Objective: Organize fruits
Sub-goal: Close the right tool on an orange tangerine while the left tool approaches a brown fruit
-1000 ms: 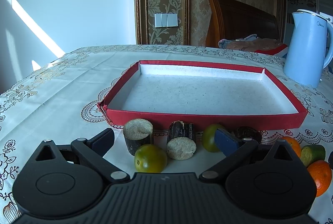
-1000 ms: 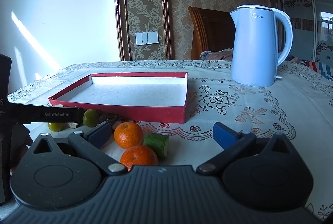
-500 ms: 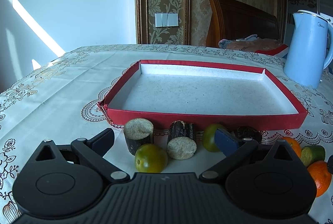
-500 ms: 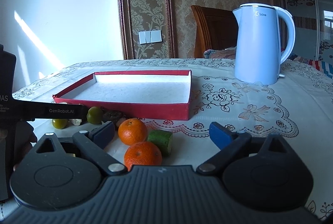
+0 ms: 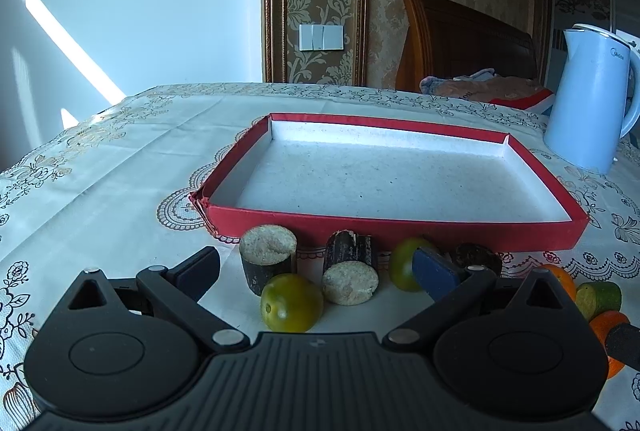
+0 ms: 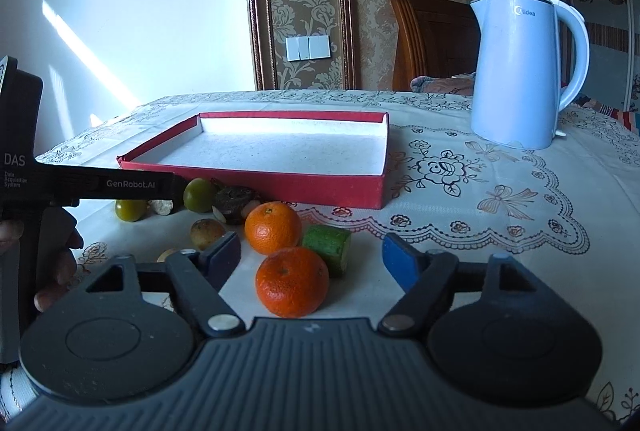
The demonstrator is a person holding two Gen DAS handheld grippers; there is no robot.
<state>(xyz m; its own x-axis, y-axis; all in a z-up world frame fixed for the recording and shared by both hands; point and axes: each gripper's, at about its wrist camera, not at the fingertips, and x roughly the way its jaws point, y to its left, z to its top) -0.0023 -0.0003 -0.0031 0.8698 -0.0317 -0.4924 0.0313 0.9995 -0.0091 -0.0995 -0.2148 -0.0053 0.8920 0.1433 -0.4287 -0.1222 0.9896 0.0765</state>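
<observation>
Just behind the fruit, red tray (image 5: 400, 231); blue kettle (image 6: 520, 79) beyond

Table (image 6: 500, 271), covered by a cream cloth with printed floral and lace-pattern borders. Directly on it: one shallow red tray (image 5: 400, 227), white inside, at mid-surface; one pale blue kettle (image 6: 516, 79), upright toward the far right corner. Along the tray's near wall, toward the near edge, lay loose produce: two green round fruits (image 5: 291, 303), dark-skinned cut stem pieces (image 5: 267, 258) with pale ends, two oranges (image 6: 292, 281) close together, one green cut piece (image 6: 328, 245) just beside them, and a small brownish fruit (image 6: 207, 233).
</observation>
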